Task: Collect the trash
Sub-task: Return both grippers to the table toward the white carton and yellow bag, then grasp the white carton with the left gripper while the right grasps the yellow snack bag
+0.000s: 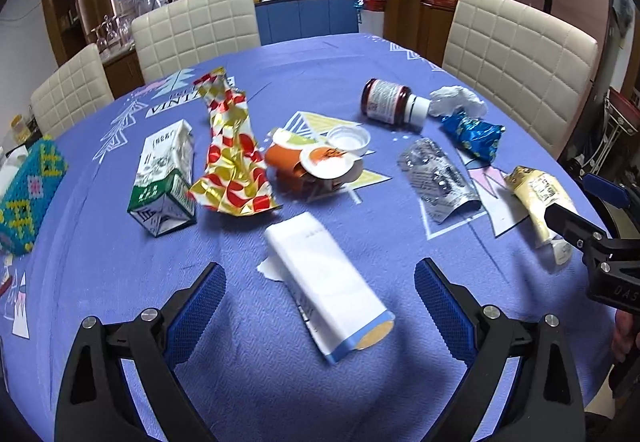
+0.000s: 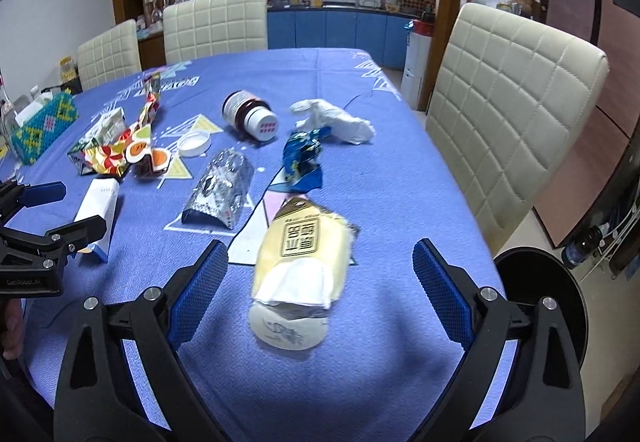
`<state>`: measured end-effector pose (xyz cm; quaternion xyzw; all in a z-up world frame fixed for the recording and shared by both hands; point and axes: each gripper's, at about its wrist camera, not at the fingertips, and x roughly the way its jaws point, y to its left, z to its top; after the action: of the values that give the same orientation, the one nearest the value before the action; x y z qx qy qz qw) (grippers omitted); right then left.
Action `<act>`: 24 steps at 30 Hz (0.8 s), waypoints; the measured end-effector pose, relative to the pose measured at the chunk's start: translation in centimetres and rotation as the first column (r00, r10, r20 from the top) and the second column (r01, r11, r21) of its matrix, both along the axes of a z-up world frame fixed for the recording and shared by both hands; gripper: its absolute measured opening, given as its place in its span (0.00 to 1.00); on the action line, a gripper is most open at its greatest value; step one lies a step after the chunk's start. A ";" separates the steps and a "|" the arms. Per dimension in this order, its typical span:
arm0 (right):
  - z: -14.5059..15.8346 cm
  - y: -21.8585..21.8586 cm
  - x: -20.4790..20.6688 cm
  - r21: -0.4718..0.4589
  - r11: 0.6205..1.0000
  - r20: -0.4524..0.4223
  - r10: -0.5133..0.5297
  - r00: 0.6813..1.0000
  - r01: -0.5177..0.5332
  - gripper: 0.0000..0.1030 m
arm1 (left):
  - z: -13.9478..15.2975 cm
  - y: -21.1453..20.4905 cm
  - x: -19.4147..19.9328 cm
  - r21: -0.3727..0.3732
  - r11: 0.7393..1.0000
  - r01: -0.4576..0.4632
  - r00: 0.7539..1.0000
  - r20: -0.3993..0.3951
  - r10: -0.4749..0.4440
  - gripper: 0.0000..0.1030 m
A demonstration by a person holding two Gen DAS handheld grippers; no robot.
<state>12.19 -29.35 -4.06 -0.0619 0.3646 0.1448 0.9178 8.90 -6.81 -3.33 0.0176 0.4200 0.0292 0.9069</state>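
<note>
Trash lies scattered on the blue tablecloth [image 1: 320,57]. My left gripper [image 1: 320,294] is open, its jaws on either side of a white flattened carton [image 1: 332,282]. My right gripper [image 2: 320,274] is open around a crushed yellow cup [image 2: 304,254], also seen in the left wrist view [image 1: 540,197]. Further off lie a silver foil wrapper [image 2: 220,189], a blue wrapper [image 2: 304,153], a crumpled tissue [image 2: 336,121], a dark red bottle [image 2: 250,113], a white lid [image 2: 195,143], an orange cup [image 1: 308,161], a red-gold wrapper [image 1: 232,153] and a green-white carton [image 1: 164,177].
A black round bin [image 2: 540,306] stands on the floor right of the table. Cream chairs [image 2: 512,101] surround the table. A teal woven tissue box [image 1: 28,193] sits at the left edge. Each gripper shows in the other's view [image 1: 592,226], [image 2: 44,213].
</note>
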 end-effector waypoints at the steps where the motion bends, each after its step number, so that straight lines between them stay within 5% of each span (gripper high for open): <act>1: -0.1 0.2 0.1 -0.007 1.000 -0.003 0.002 1.000 -0.002 0.90 | -0.3 0.4 0.0 -0.004 1.000 -0.007 1.000 -0.004 0.007 0.90; 12: -1.8 0.9 0.7 -0.038 0.999 -0.049 0.005 0.999 -0.007 0.90 | -1.8 1.1 -0.4 -0.010 1.000 -0.016 0.999 -0.029 0.016 0.90; 15: -2.0 1.4 0.6 -0.051 0.997 -0.066 0.047 0.997 -0.051 0.67 | -1.9 1.3 -0.4 -0.036 0.999 -0.018 0.999 -0.027 0.017 0.88; 18: -2.4 1.9 0.4 -0.065 0.994 -0.079 0.078 0.994 -0.083 0.40 | -2.0 1.4 -0.5 -0.059 0.998 -0.016 0.999 -0.032 0.015 0.73; 20: -2.2 2.0 0.1 -0.066 0.994 -0.064 0.085 0.994 -0.090 0.40 | -2.0 1.4 -0.4 -0.080 0.997 -0.012 0.999 -0.037 0.009 0.52; 24: -1.7 2.0 -0.2 -0.052 0.994 -0.044 0.095 0.995 -0.097 0.39 | -1.8 1.4 -0.4 -0.108 0.994 -0.005 1.000 -0.031 0.002 0.39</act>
<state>11.98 -27.33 -5.72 -0.1013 0.3838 0.1800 0.9000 8.46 -5.44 -5.14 -0.0315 0.4350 0.0077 0.8998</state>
